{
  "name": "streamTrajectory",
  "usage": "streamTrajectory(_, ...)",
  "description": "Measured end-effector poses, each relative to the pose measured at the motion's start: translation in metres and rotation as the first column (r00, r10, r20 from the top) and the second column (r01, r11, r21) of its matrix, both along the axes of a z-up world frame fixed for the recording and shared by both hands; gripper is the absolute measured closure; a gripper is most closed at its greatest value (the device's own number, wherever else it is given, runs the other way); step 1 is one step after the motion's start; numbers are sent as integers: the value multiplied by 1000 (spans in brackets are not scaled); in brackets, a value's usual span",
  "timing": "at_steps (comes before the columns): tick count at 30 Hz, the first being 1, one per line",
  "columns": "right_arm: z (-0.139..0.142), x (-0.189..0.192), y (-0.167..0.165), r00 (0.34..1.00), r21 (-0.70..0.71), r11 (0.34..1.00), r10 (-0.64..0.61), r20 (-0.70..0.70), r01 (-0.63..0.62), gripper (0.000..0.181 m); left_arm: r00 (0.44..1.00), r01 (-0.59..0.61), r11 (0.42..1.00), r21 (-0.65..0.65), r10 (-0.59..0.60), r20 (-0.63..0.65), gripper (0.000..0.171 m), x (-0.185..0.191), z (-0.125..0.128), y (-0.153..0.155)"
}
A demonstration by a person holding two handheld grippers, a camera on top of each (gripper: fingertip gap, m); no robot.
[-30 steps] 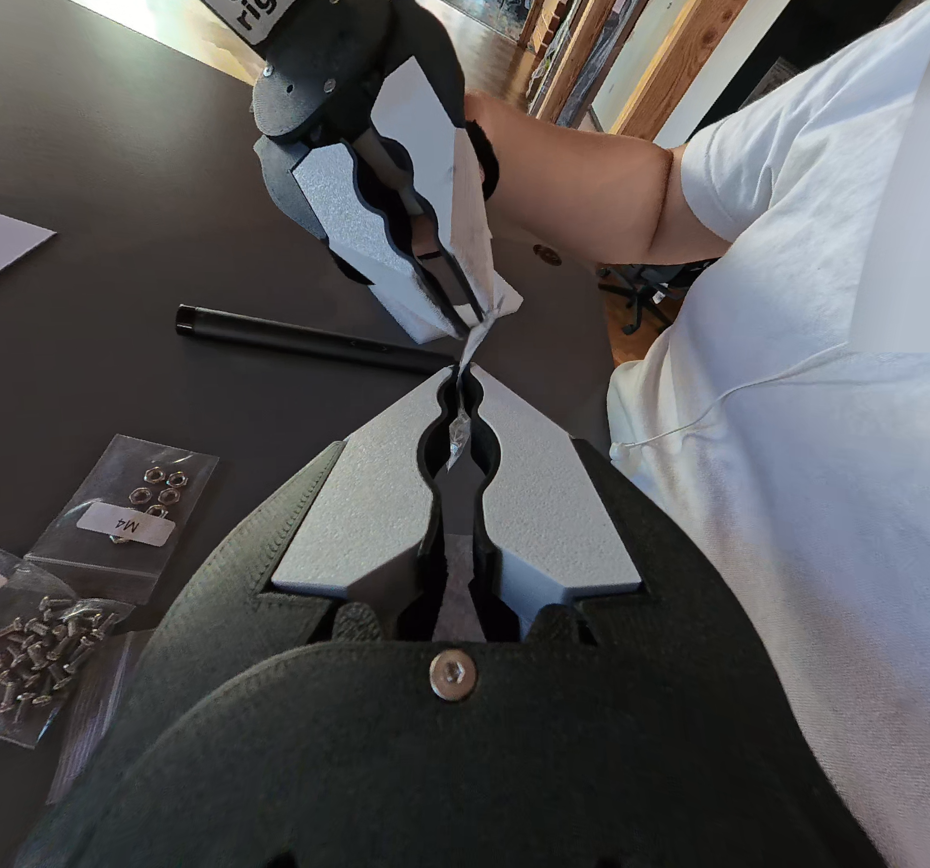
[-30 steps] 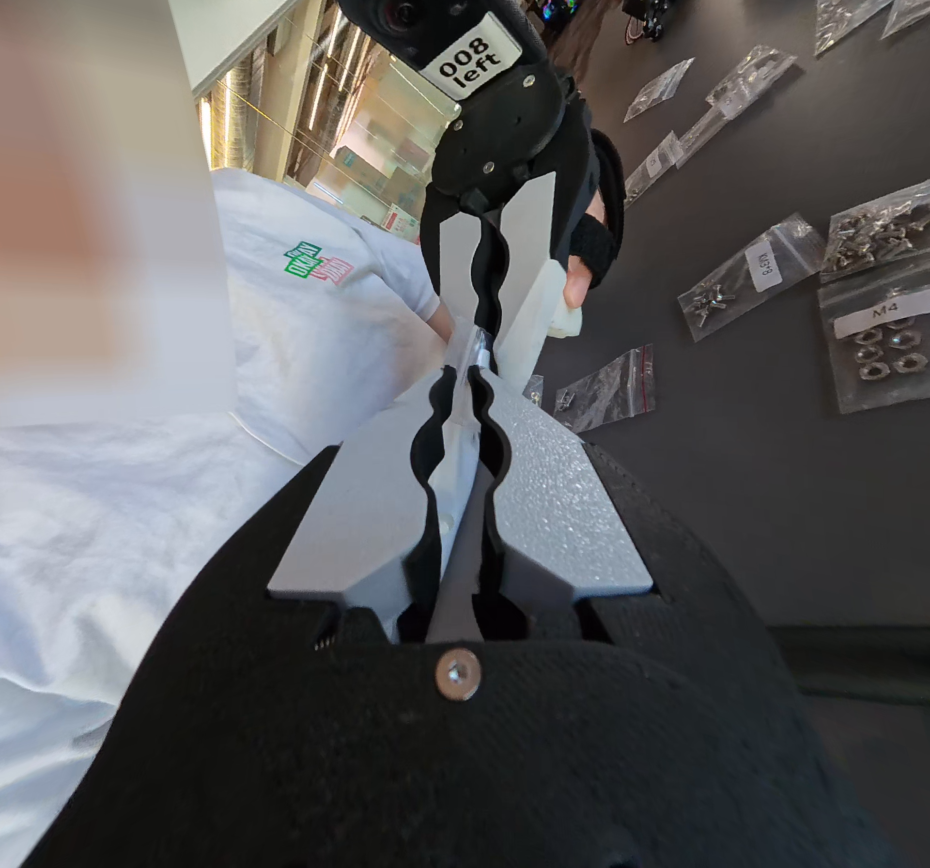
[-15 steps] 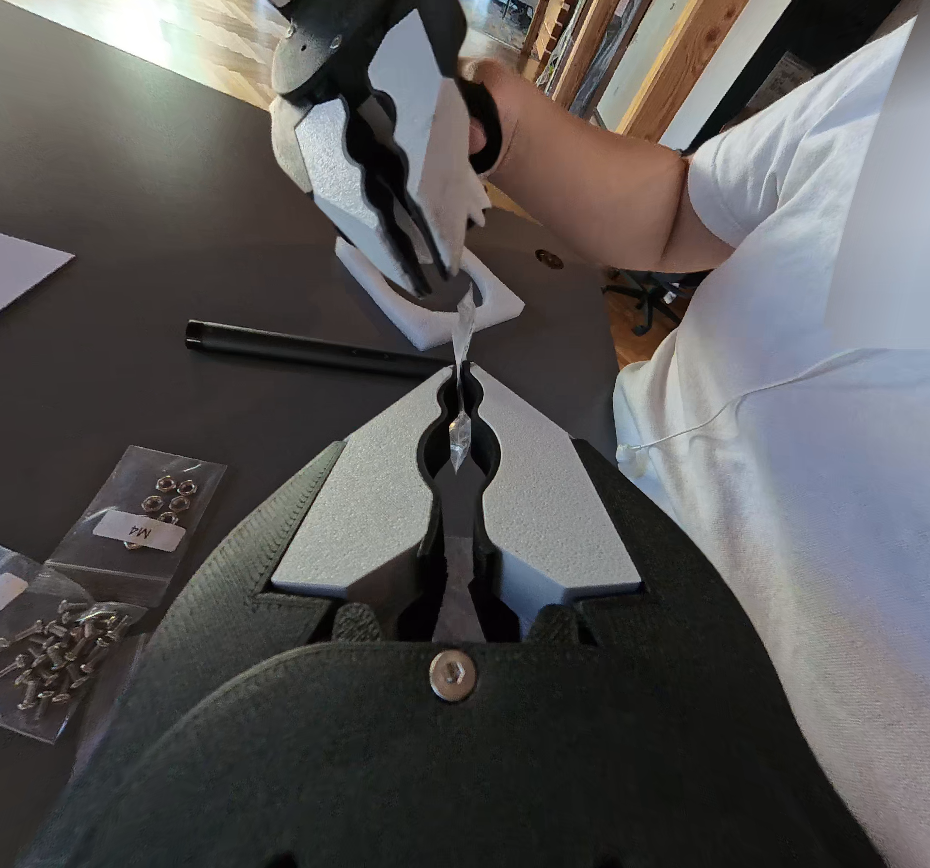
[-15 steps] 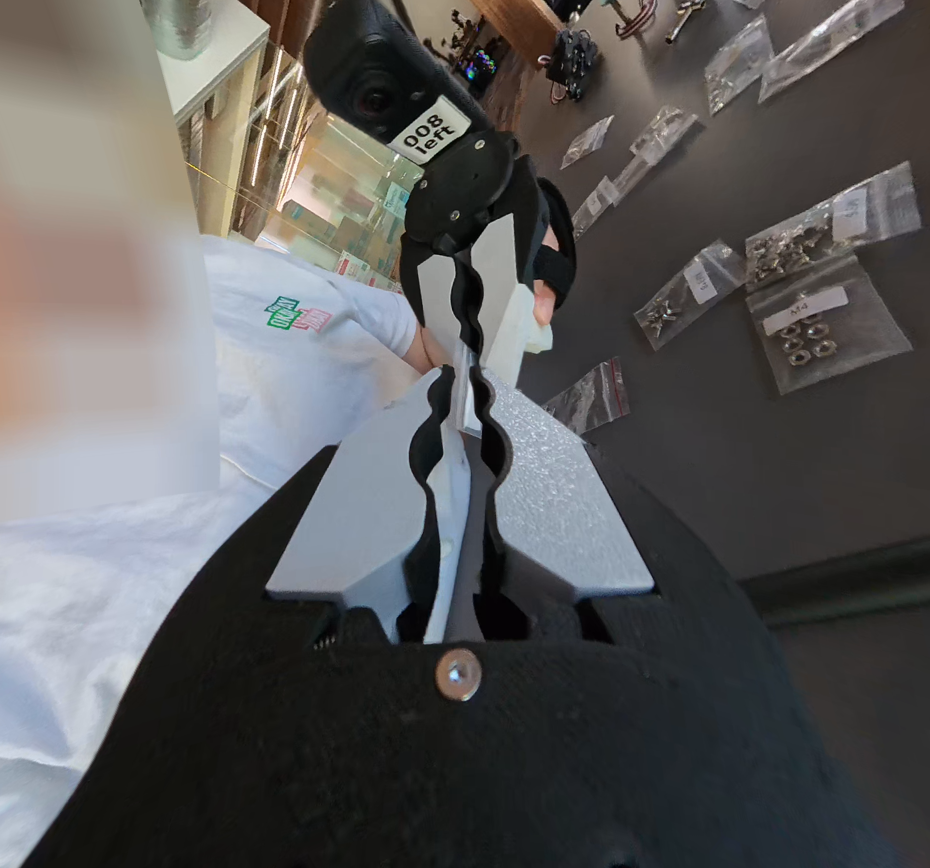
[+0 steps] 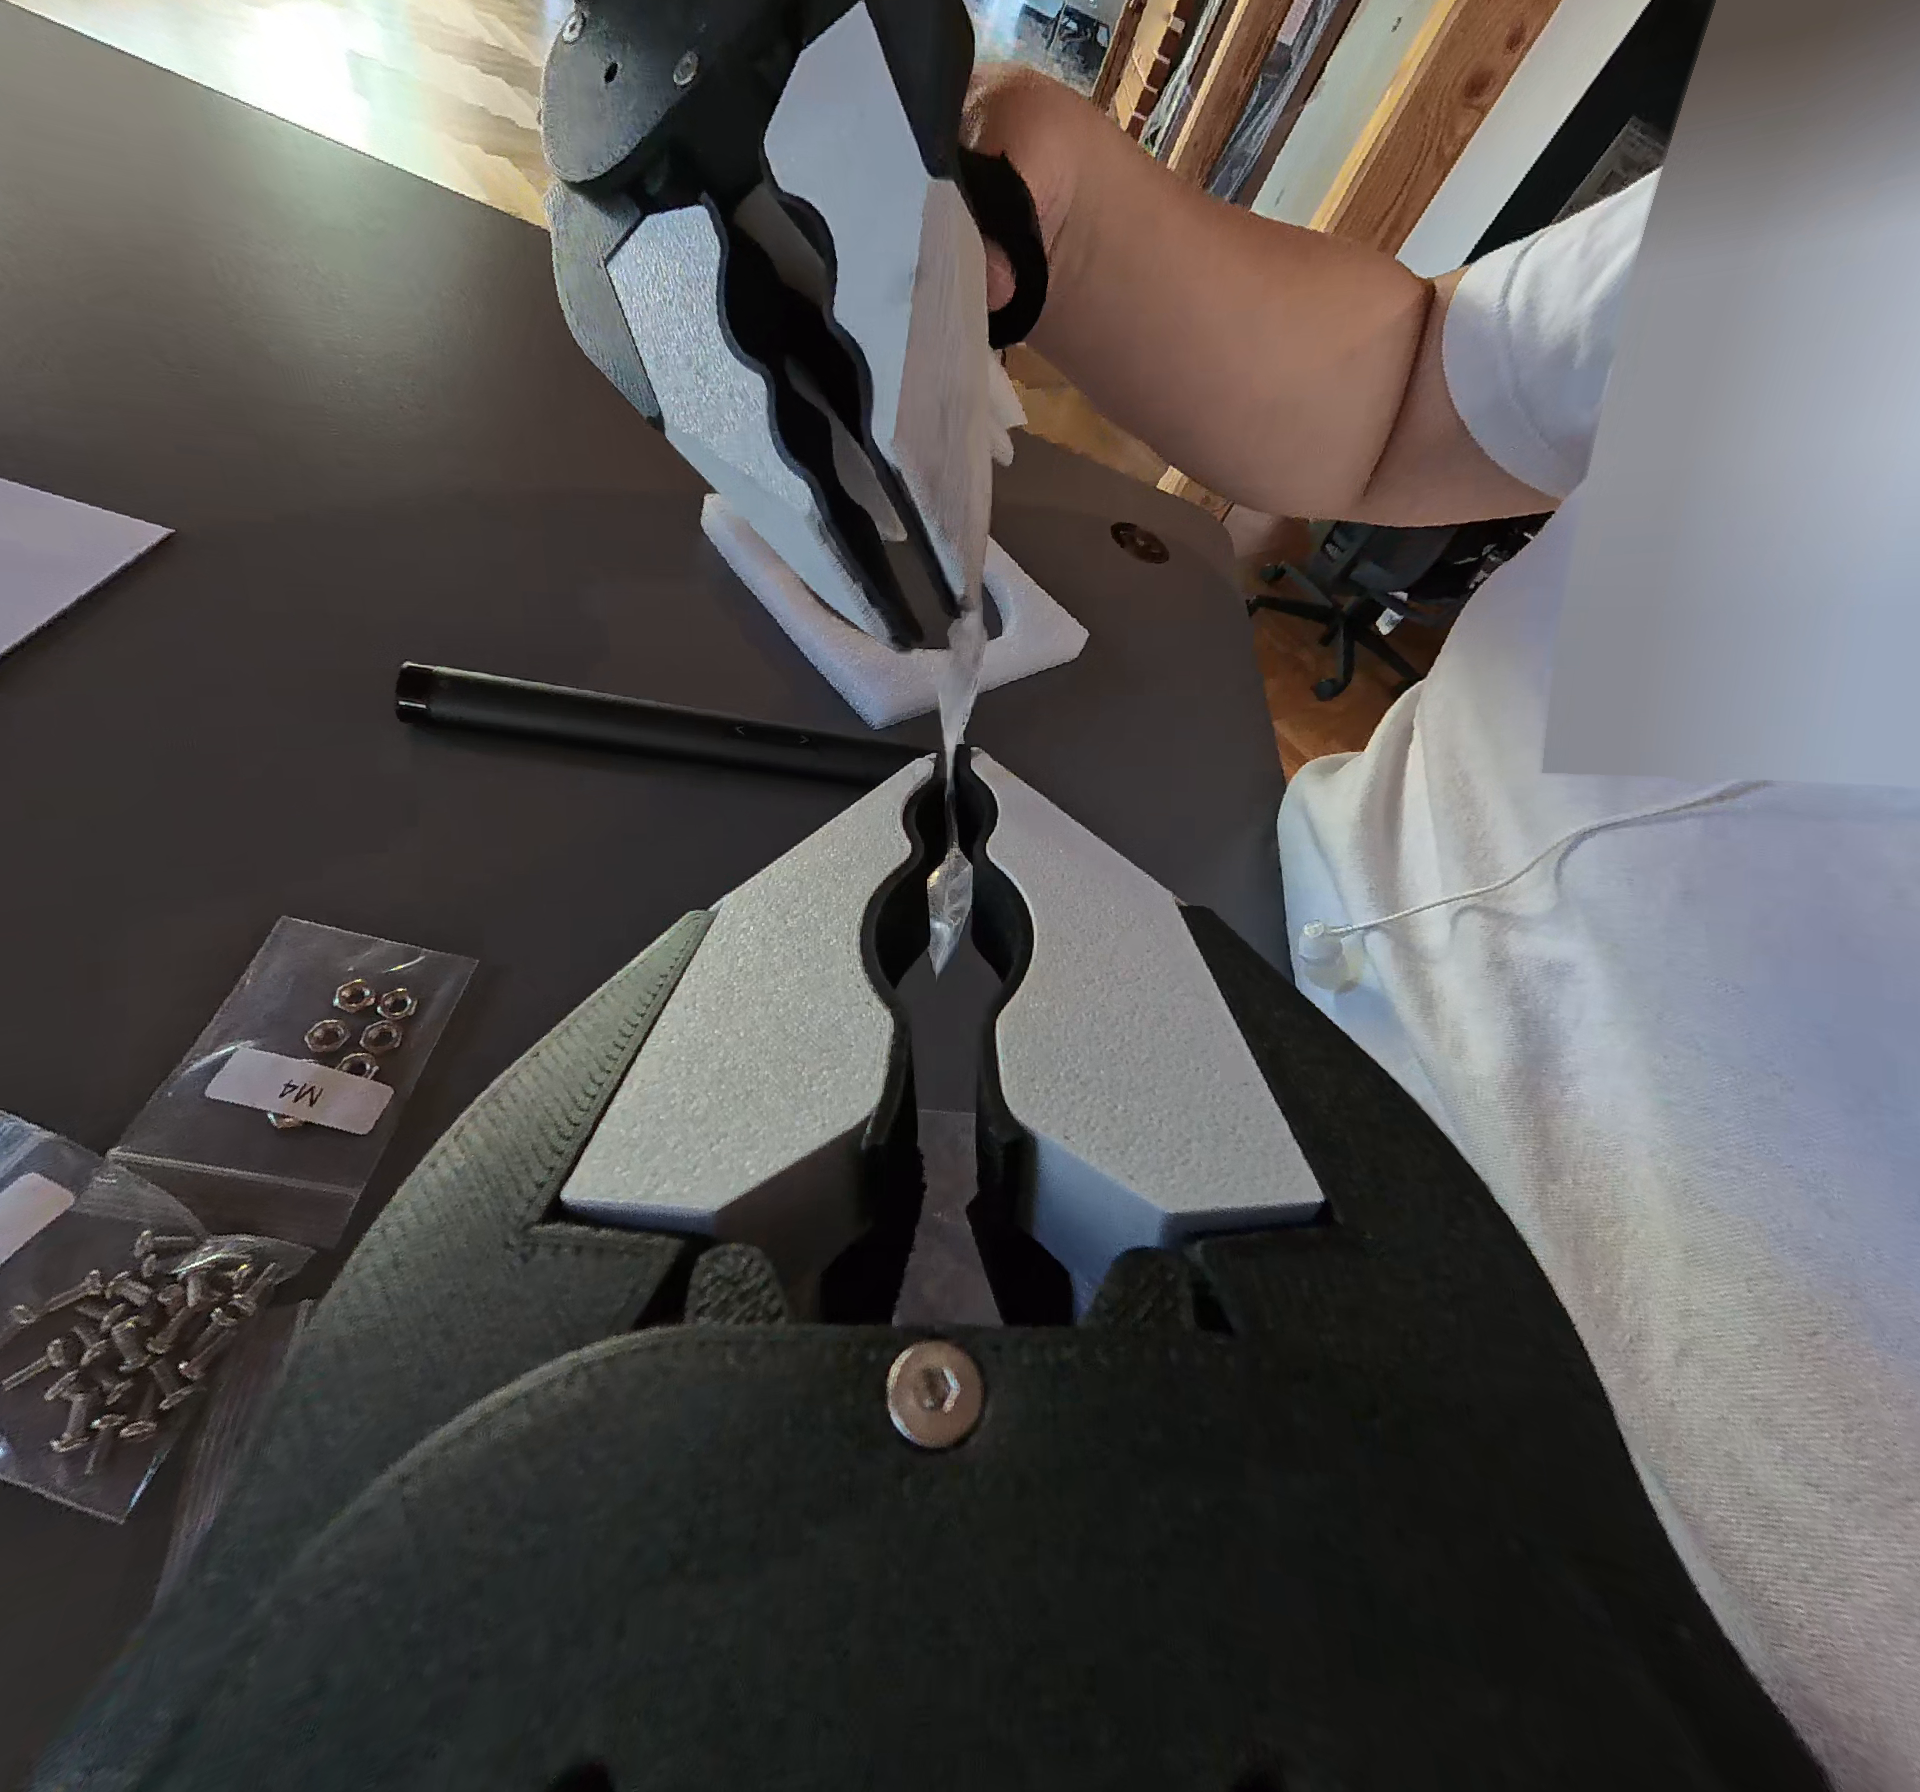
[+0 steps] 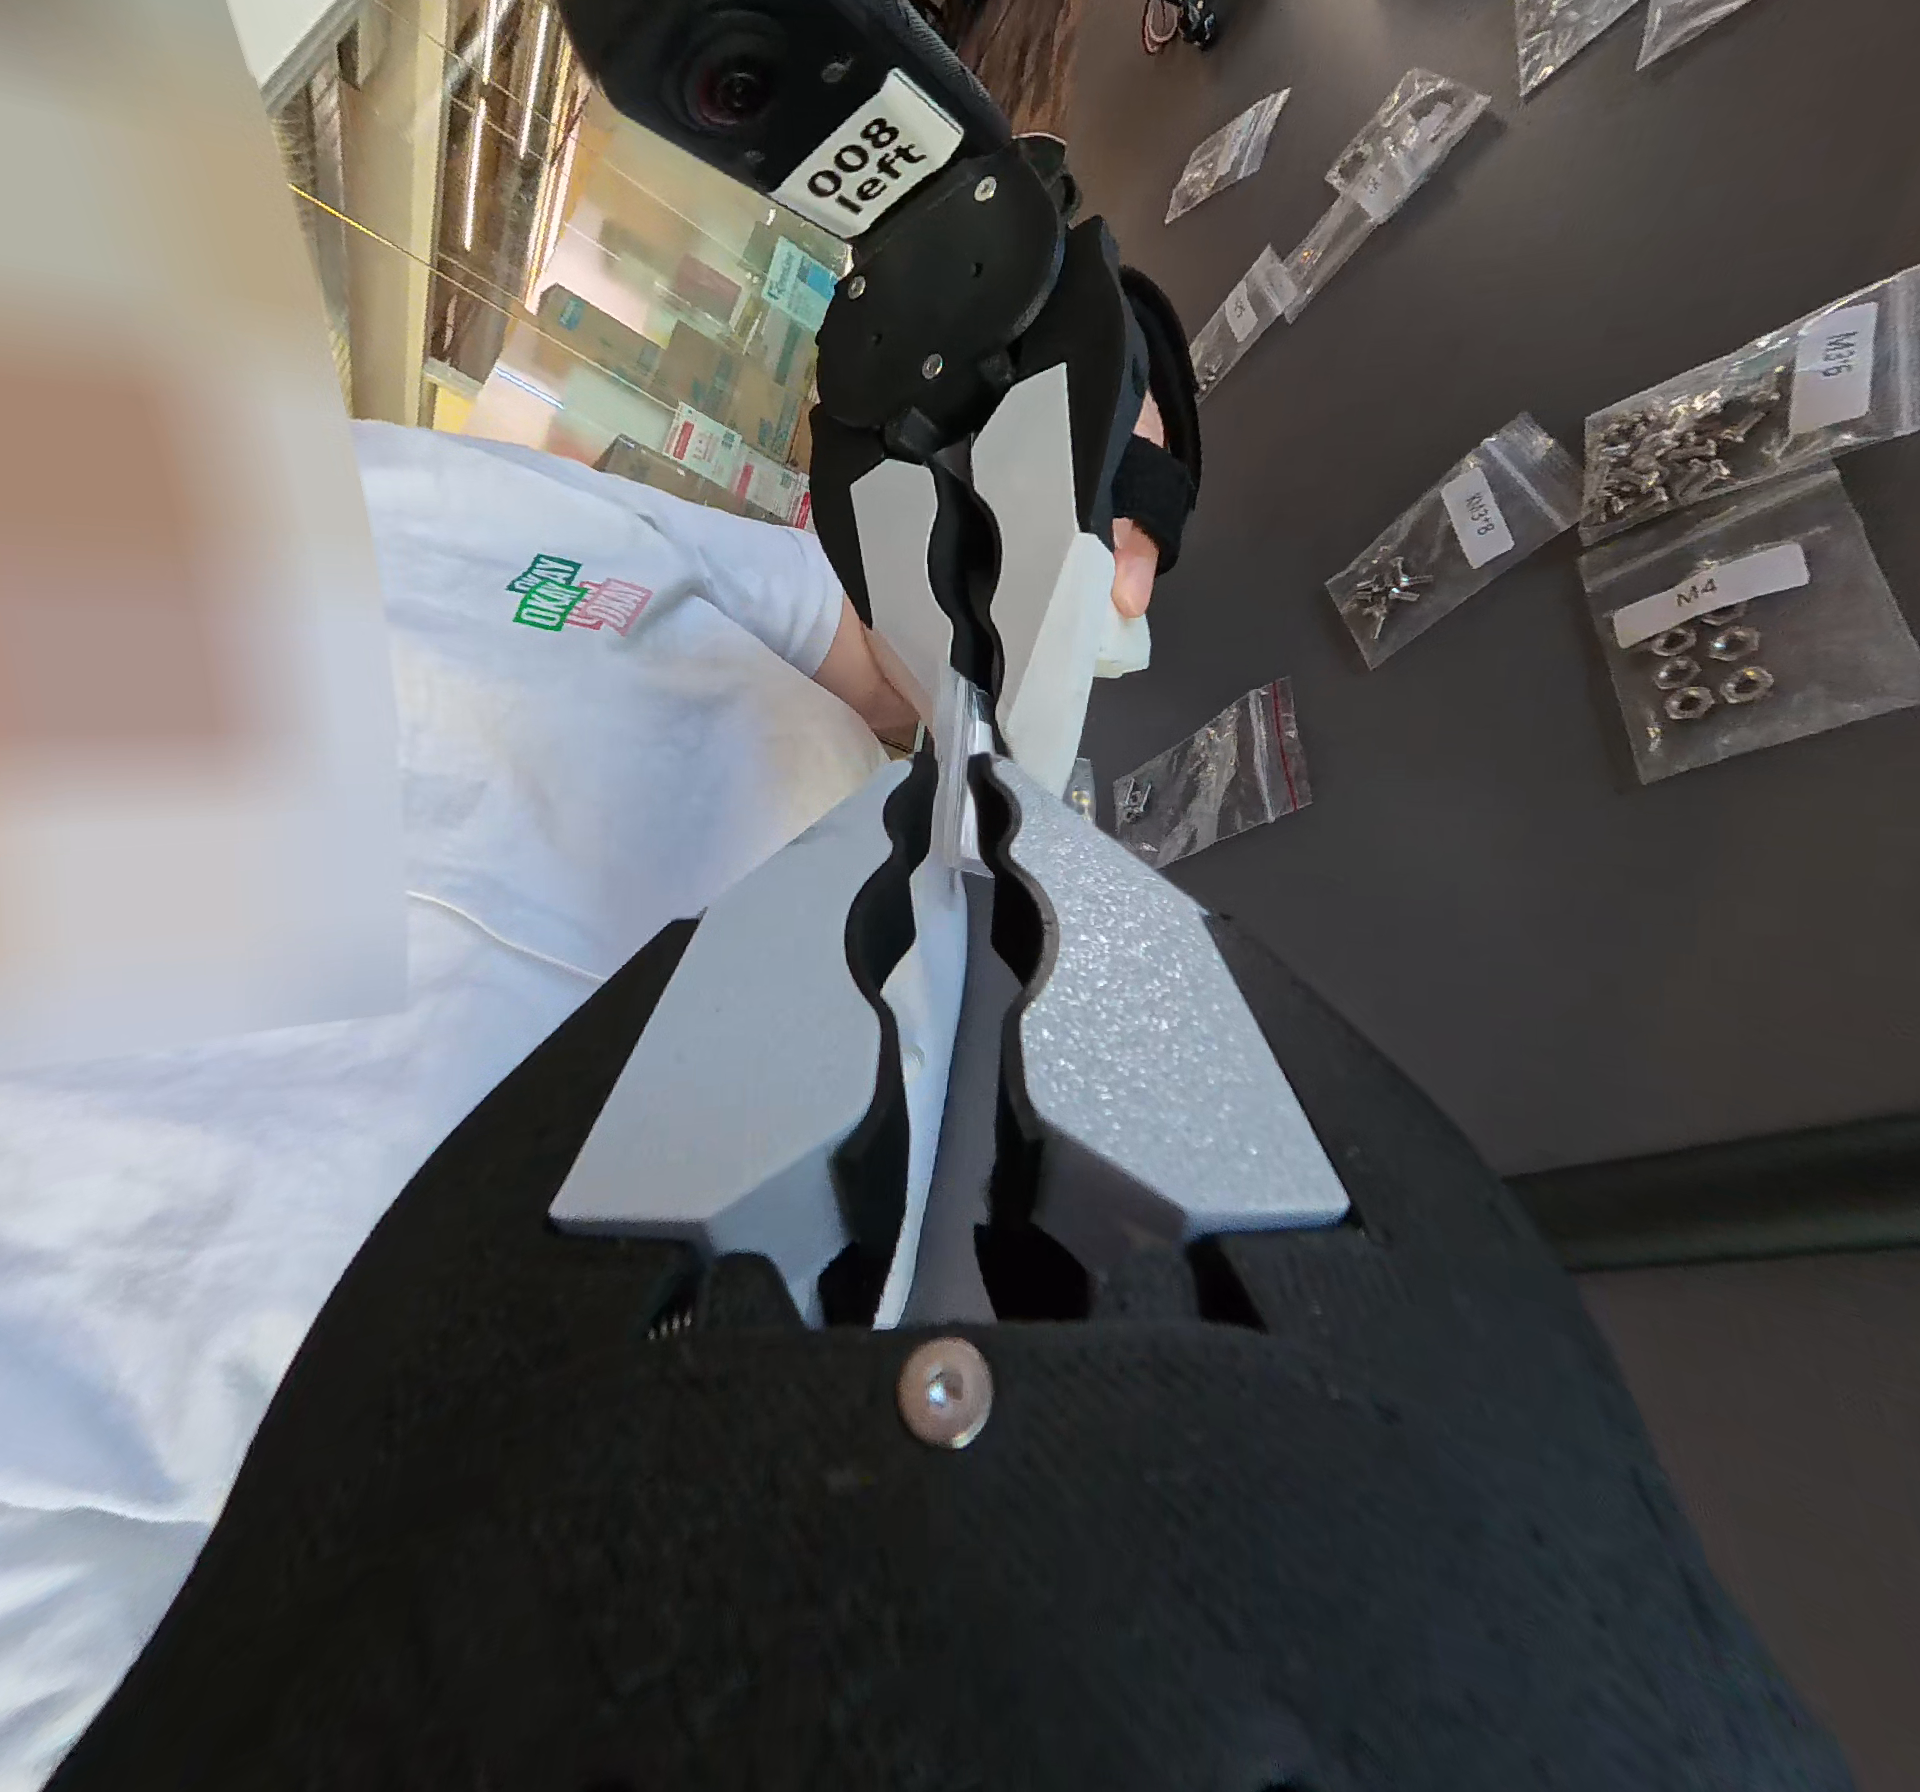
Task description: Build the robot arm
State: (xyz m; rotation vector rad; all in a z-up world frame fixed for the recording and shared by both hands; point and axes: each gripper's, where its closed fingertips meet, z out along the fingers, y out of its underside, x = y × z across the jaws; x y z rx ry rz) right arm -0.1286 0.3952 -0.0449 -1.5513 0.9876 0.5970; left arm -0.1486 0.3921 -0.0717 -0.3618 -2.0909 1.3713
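A small clear plastic bag (image 5: 961, 693) is stretched as a thin strip between my two grippers, above the dark table (image 5: 260, 412). My left gripper (image 5: 951, 768) is shut on its lower end, and a crumpled corner of the bag shows between the fingers. My right gripper (image 5: 933, 636) comes down from above, tip to tip with the left, shut on the other end. In the right wrist view the bag (image 6: 961, 807) runs from my right gripper (image 6: 951, 778) to the left gripper (image 6: 975, 695) just beyond it.
A black rod (image 5: 644, 719) and a white foam square with a round hole (image 5: 1039, 646) lie under the grippers. Bags of nuts (image 5: 322, 1046) and screws (image 5: 125, 1327) lie at the left. More small bags (image 6: 1455, 537) are spread over the table. A person in a white shirt (image 5: 1558, 1119) stands close on the right. Left and right tips are no more than a few centimetres apart.
The grippers drew apart from almost touching and pulled the bag taut between them. The right gripper then came back slightly closer. Both stayed shut on the bag.
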Motion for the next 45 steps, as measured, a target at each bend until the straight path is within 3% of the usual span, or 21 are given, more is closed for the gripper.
streamTrajectory(16, -8, 1, -1, 1000, -72, 997, 2, 29, 0, 175, 1000, 16, 1000, 20, -16, -9, 171, -2, -5, -2)
streamTrajectory(45, -7, 2, -5, 998, -48, 998, -29, 61, 32, 181, 999, 16, 1000, 21, -15, -28, 171, -3, -2, 1)
